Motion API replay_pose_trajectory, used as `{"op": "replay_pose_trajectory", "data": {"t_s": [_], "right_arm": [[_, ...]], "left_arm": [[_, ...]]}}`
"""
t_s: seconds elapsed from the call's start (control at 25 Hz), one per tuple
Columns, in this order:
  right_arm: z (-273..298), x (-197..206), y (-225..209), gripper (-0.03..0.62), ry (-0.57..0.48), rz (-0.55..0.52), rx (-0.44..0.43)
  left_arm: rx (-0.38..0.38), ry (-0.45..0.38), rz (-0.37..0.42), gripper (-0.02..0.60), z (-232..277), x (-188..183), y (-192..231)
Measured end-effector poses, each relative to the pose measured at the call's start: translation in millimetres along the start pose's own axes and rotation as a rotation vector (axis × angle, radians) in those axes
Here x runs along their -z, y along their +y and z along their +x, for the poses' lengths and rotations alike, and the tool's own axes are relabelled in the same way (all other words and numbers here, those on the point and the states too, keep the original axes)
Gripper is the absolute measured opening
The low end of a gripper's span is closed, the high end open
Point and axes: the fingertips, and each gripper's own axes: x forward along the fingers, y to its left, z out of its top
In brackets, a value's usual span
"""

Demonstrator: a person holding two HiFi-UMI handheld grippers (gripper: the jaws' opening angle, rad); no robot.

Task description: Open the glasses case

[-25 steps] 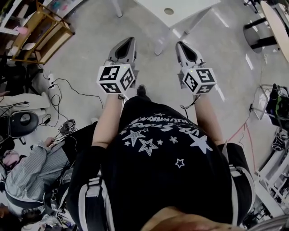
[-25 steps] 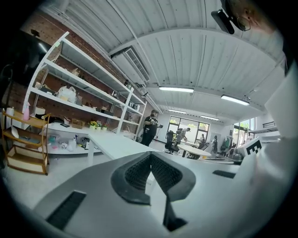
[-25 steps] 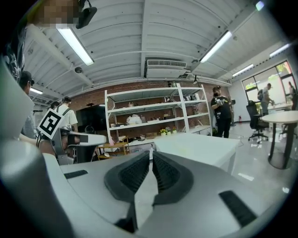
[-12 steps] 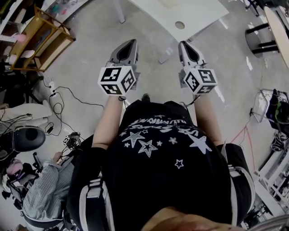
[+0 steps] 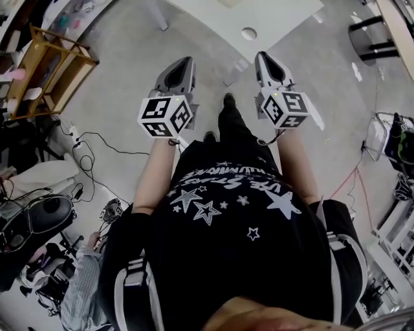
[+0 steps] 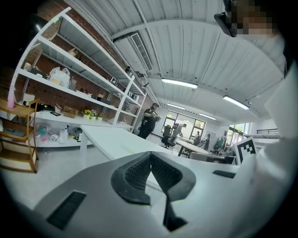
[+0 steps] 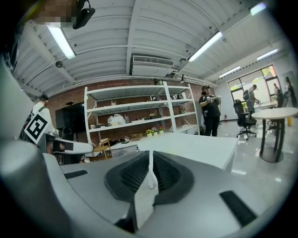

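Head view, nearest first: star-printed black shirt [image 5: 226, 213] across the lower frame, both forearms stretched out ahead. Left claw [image 5: 186, 61] and right claw [image 5: 262, 57] level with each other, well apart, pointed forward over bare grey floor [image 5: 129, 58]. Both closed and empty: tips touching in the left gripper view, pads pressed flat together in the right gripper view, nothing caught in either.

Changed over the last second: both claws carried forward together on a walking step, with a shoe [image 5: 229, 102] now swung out between them, just short of their tips. White tabletop [image 5: 284, 16] drawn nearer, its corner with the round cable hole [image 5: 249, 33] now just ahead of the tips and between them, though not yet beneath either claw. Wooden rack [image 5: 55, 64] dropped back, well off to the left claw's left.

Meaning for the task: approach only, by the look of it, with the opening itself not begun. No glasses case visible anywhere, neither between the pads nor on the bare stretch of tabletop ahead of the claws. Probably still to do: close the remaining gap, find the case, then part a claw for it.

Farthest, beyond the tabletop in the right gripper view: white shelving [image 7: 135, 111] against brick, and a standing person [image 7: 210, 109].
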Motion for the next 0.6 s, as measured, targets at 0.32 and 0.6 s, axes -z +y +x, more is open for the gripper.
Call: {"op": "replay_pose_trajectory", "data": {"t_s": [0.32,0.6], "right_arm": [[67.7,-25.0,-43.4,0.009,-0.008,-0.036,-0.053],[121.6,-27.4,-85.2,0.009,0.055,-0.047,-0.101]], "left_arm": [[-0.006,0.02,0.038,0.012,74.2,-20.0,8.0],[-0.023,0.033,0.03,0.012,137.2,-25.3,16.2]]}}
